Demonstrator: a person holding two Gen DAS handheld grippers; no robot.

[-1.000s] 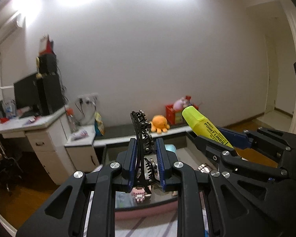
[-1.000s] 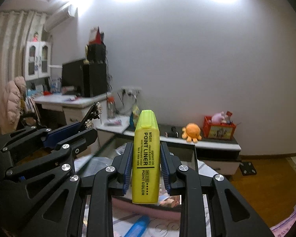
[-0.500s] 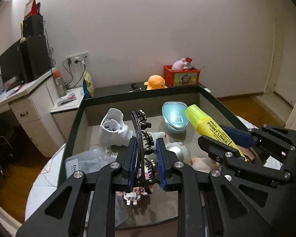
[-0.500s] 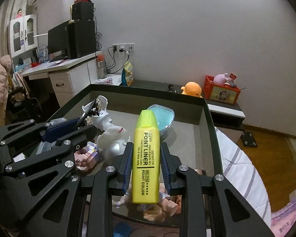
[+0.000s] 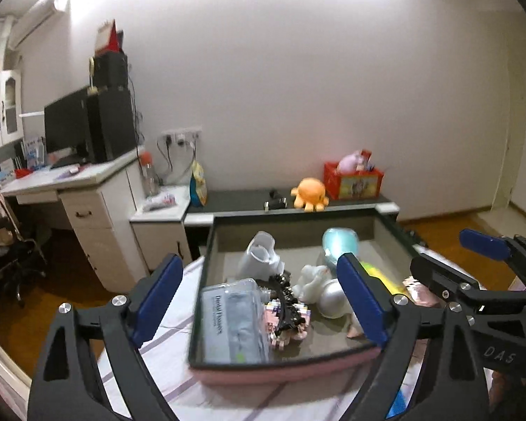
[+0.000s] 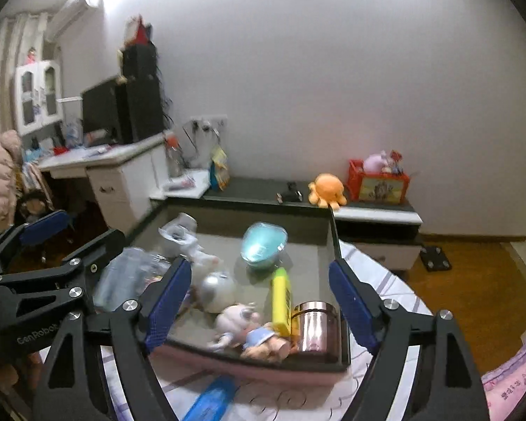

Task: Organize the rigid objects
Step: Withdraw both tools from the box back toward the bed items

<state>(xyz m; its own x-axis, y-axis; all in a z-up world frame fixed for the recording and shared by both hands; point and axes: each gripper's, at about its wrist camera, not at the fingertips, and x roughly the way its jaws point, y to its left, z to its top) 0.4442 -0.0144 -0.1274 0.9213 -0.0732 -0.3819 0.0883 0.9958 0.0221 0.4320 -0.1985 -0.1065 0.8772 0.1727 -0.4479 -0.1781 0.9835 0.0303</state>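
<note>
Left gripper (image 5: 259, 298): jaws, clamped on black hair clip (image 5: 287, 307) earlier, now opening, nothing between pads; clip now lies in tray (image 5: 284, 363) on pink block toy (image 5: 284, 319), beside dental floss box (image 5: 233, 319).

Right gripper (image 6: 259, 301): jaws, clamped on yellow highlighter (image 6: 281, 301) earlier, now opening, empty; highlighter now lies in tray, beside rose-gold jar (image 6: 316, 326).

Both views blurred, framing shifted since 0.5 s ago, more wall in view.

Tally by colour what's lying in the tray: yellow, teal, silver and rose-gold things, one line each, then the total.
Yellow, highlighter: 1
Teal, case: 1
Silver, ball: 1
Rose-gold, jar: 1
Total: 4
</note>
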